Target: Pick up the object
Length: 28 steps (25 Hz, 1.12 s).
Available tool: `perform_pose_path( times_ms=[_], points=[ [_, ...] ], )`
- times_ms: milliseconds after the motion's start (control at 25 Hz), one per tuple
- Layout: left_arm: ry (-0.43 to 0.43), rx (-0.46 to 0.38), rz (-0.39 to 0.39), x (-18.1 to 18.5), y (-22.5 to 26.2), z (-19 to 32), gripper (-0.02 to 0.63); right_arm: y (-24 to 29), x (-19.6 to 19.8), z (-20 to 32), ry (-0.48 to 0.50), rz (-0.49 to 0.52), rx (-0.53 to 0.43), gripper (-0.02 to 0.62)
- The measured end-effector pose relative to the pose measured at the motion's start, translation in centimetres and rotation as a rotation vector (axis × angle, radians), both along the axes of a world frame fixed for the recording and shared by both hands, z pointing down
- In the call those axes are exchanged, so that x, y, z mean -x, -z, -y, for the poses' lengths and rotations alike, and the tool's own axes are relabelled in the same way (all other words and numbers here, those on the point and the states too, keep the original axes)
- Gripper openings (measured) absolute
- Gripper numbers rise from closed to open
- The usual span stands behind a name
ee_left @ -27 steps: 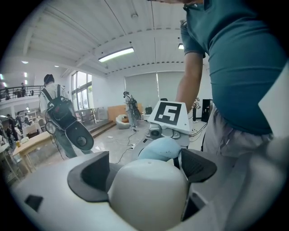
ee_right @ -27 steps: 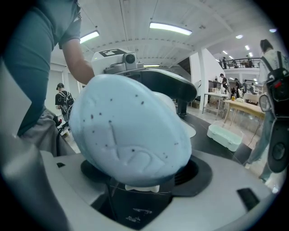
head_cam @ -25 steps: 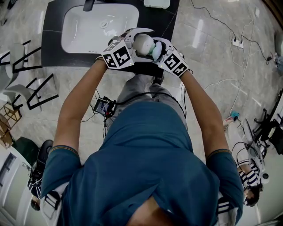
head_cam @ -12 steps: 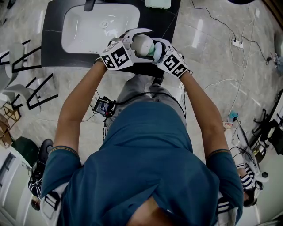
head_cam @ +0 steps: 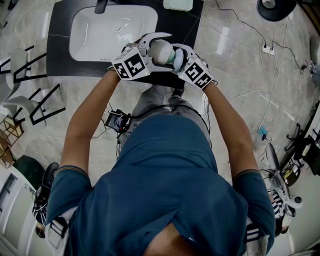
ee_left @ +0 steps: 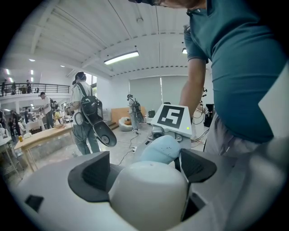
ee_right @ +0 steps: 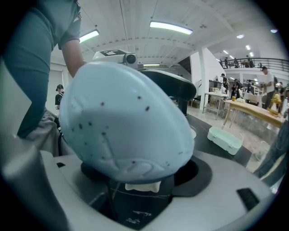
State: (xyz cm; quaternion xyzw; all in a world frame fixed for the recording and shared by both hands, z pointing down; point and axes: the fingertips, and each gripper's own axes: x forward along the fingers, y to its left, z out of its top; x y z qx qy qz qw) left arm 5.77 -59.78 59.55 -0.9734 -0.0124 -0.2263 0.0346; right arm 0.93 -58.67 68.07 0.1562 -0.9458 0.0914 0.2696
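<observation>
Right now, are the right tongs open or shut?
Shut on the pale blue object: it fills the gap between the right tongs, pads against it.

sink (head_cam: pixel 95 40) basin open ahead; pale tray (head_cam: pixel 177 4) on counter (head_cam: pixel 60 50) beyond.

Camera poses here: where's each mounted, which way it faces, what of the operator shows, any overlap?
Head view: on the head, facing down at the sink; shows torso, forearms, left gripper, right gripper.
Left gripper view: on the left gripper, looking along its jaws over the white-and-blue object toward the right gripper; shows arm, shirt.
Right gripper view: on the right gripper, looking past the object's blue end; shows sleeve, arm.
Shared: all see the object; gripper views face each other.
</observation>
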Motion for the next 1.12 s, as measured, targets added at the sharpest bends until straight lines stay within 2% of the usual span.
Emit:
perform_pose_path(
  times_ms=[1120],
  points=[
    [0.002,-0.007,-0.020,-0.8,1.6,0.6,0.485,1.1,-0.5,0.7,-0.009,0.017,-0.004,0.374]
  ],
)
